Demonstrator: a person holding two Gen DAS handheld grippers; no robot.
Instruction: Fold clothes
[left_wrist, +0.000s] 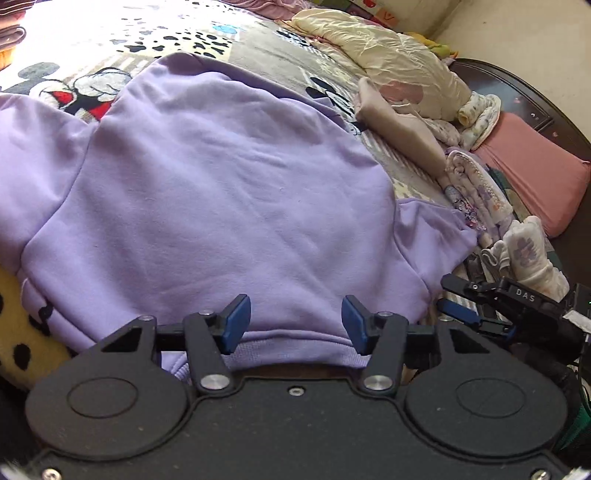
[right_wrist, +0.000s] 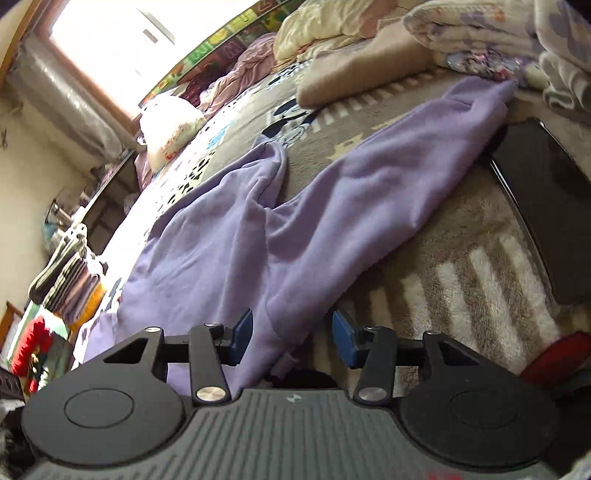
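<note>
Garment: a lilac sweatshirt (left_wrist: 207, 192) lies spread flat on the bed, back up, its ribbed hem nearest the left gripper; seen from the right wrist (right_wrist: 229, 236) one long sleeve runs out toward a stack of folded laundry.
Sleeve: the sleeve (right_wrist: 417, 155) stretches across the blanket, its cuff end just beside a black tablet-like slab (right_wrist: 546, 199).
Bed cover: a plush cartoon-mouse blanket (left_wrist: 92, 88) in grey, cream and black lies under the sweatshirt.
Left gripper: the left gripper (left_wrist: 296, 322) hovers over the hem, blue pads parted about halfway, fabric showing between them but neither pad pressing on it.
Right gripper: the right gripper (right_wrist: 293, 338) sits at the sweatshirt's side edge, jaws likewise half parted; the cloth's edge lies between the pads, not pinched. From the left wrist it (left_wrist: 480, 314) shows at the right, low beside the garment.
Nearby: a cream quilt (left_wrist: 388, 55) bunched at the far side, a pink pillow (left_wrist: 532, 177) against the dark headboard, folded floral clothes (left_wrist: 476, 192) just beside the sleeve.
Window: bright daylight from a window (right_wrist: 110, 40) washes out the far end of the bed.
</note>
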